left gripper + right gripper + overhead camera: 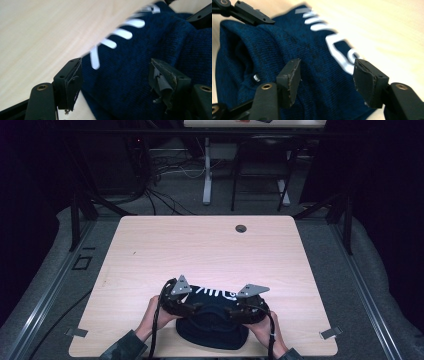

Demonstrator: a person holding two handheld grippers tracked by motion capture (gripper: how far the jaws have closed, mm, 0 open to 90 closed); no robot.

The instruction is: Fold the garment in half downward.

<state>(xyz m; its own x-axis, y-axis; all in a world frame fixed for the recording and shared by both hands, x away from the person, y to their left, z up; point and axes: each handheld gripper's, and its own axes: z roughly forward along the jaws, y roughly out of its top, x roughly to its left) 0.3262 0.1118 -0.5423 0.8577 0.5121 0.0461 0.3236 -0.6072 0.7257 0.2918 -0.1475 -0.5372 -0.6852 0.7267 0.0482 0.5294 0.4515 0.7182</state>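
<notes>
At the near edge of the bench (150, 245) lies a dark navy knitted garment (212, 320), a sweater or hooded top by the look of it, with white lettering (217, 293) across the part facing away from the person. It sits bunched into a compact heap rather than spread flat, and both hands are right at it, one on each side.

The left claw (117, 80) stands with its jaws well apart, straddling a stretch of the blue knit; the pads (72, 80) sit over or against the fabric, but nothing is pinched between them. The right claw (327, 80) is the same: jaws wide, the cloth running beneath and between them, no grip closed on it. Whether the pads actually press into the knit I cannot tell. In the right gripper view a small metal eyelet (257, 77) shows in a fold, and the other claw's jaw rests at the far top of the heap.

From where I stand, the work looks to be folding or arranging this garment, and it seems somewhere in the middle: the cloth is already gathered into a thick bundle, yet its edges are uneven and lumpy. What seems left is to take hold, neaten or finish the fold, and let go.
</notes>
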